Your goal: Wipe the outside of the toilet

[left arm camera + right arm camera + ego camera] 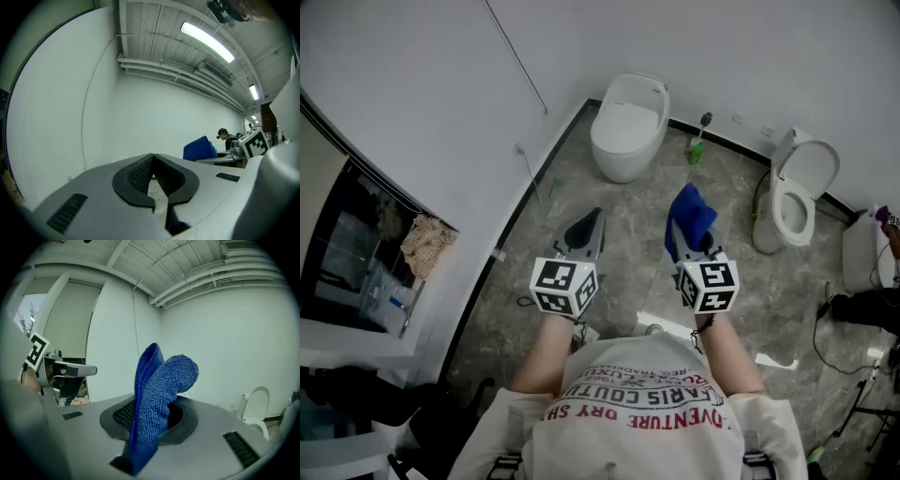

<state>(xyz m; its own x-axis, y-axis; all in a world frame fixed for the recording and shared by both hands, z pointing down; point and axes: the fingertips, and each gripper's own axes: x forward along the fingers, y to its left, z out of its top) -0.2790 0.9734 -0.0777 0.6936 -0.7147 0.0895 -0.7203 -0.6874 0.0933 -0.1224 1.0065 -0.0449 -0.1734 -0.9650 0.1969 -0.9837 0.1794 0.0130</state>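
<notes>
The left gripper holds its jaws together on nothing, the right gripper beside it clamps a blue cloth that sticks out past its jaws, and well ahead on the floor stand a closed toilet and, further right, an open toilet.

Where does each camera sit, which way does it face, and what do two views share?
Head view: on the person's head, facing steeply down at the grey marble floor and a closed white toilet; forearms, left tongs and right tongs show.
Left gripper view: on the left tongs, along shut, empty jaws toward a white wall.
Right gripper view: on the right tongs, along jaws clamped on the blue terry cloth.
Shared: all three show that cloth.
</notes>
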